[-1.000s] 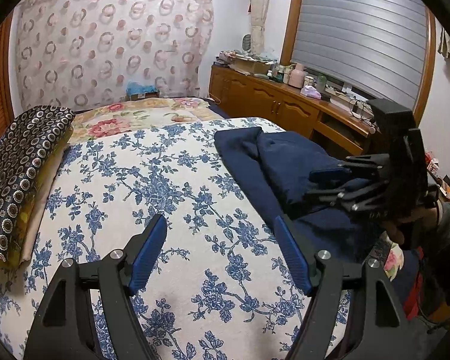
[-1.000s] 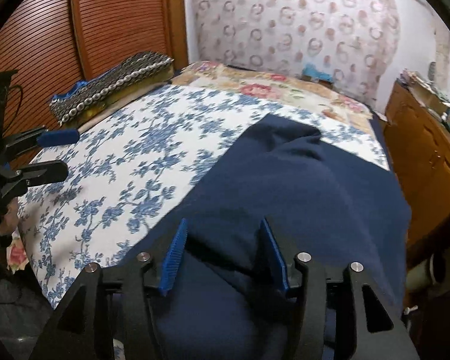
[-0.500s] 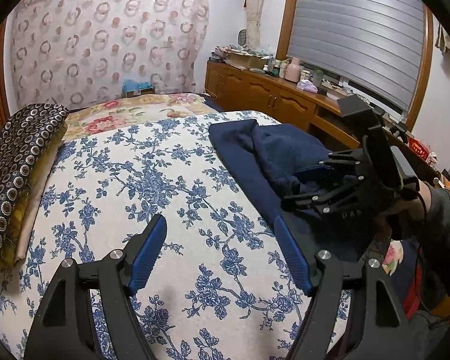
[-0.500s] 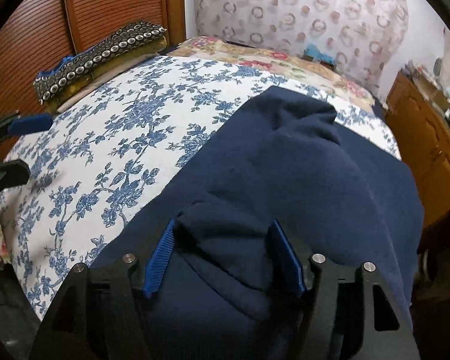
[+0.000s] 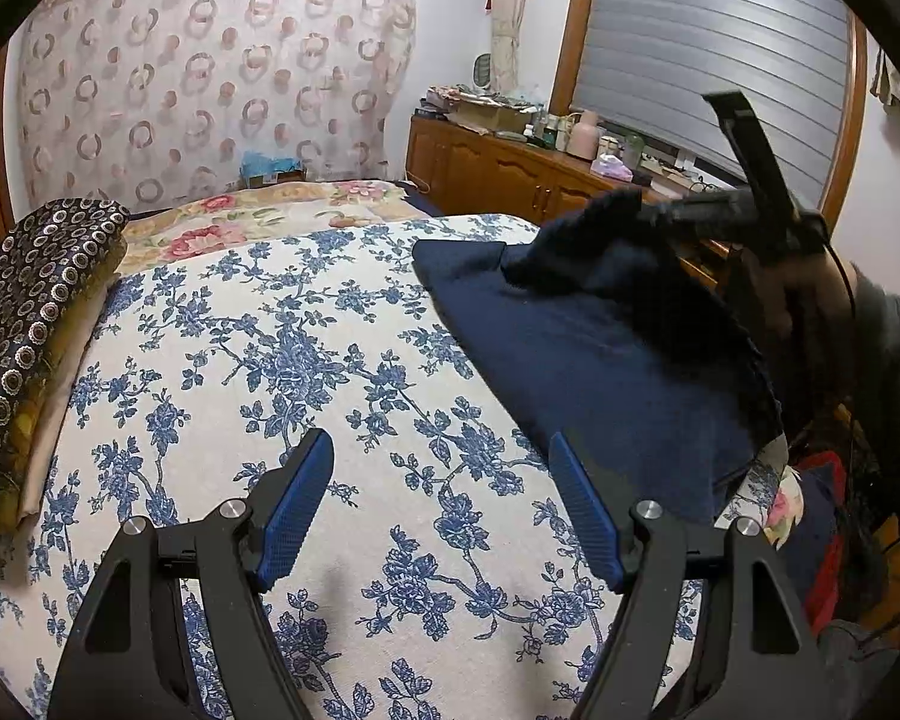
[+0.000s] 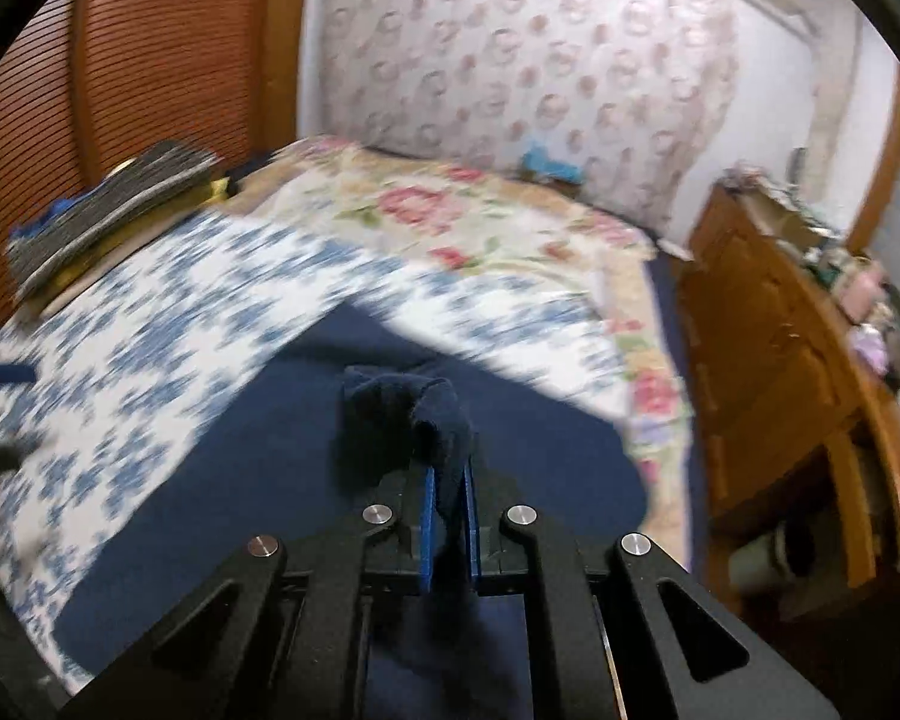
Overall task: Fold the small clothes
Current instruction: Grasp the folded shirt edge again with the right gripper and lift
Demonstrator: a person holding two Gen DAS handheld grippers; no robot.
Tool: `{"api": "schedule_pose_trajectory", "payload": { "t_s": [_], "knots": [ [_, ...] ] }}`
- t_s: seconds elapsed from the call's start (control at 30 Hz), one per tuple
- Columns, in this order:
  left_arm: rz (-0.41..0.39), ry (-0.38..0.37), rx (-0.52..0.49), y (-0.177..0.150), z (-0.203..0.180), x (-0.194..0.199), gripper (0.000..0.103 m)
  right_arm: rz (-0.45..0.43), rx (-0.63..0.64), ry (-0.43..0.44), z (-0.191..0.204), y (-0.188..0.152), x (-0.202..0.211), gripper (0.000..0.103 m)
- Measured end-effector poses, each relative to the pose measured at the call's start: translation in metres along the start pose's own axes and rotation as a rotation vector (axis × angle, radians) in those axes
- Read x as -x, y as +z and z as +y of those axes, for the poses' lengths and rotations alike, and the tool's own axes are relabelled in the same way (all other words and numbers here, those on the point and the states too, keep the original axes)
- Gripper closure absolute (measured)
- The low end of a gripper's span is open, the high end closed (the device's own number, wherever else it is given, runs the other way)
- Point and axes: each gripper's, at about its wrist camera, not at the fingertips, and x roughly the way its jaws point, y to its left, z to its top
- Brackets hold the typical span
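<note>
A navy blue garment (image 5: pixel 600 360) lies on the right side of the floral bedspread (image 5: pixel 270 372). My right gripper (image 6: pixel 448 480) is shut on a bunched fold of the navy garment (image 6: pixel 414 414) and holds it lifted above the rest of the cloth. In the left wrist view the right gripper (image 5: pixel 654 219) is at the right with cloth hanging from it. My left gripper (image 5: pixel 441 489) is open and empty, above the bedspread just left of the garment's near edge.
A dark patterned folded cushion (image 5: pixel 24 324) lies along the bed's left edge. A wooden cabinet (image 5: pixel 510 174) with clutter on top stands along the right wall under a shuttered window. A curtain (image 5: pixel 210 78) hangs behind the bed.
My right gripper has shut on a fold of the navy garment and lifted it up and toward the far end of the bed. My left gripper has stayed open and nearly still.
</note>
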Motion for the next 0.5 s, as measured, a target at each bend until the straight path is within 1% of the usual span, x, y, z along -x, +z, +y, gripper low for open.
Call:
{"api": "schedule_pose_trajectory", "payload": {
  "t_s": [0.13,0.2,0.27,0.37,0.5],
  "knots": [
    [0.002,-0.003,0.005,0.0,0.001,-0.002,0.028,0.002,-0.052,-0.101,-0.032,0.008,-0.008,0.095],
    [0.007,-0.008,0.005,0.002,0.003,-0.005,0.028,0.02,-0.086,-0.127,-0.044,0.008,-0.018,0.095],
    [0.011,-0.008,0.0,0.006,0.004,-0.009,0.028,0.046,-0.115,-0.132,-0.051,0.005,-0.031,0.095],
    [0.025,-0.011,-0.009,0.015,0.004,-0.019,0.028,0.067,-0.124,-0.132,-0.053,0.0,-0.046,0.095],
    [0.036,-0.019,-0.031,0.038,0.003,-0.037,0.028,0.089,-0.139,-0.112,-0.06,-0.006,-0.063,0.095]
  ]
}}
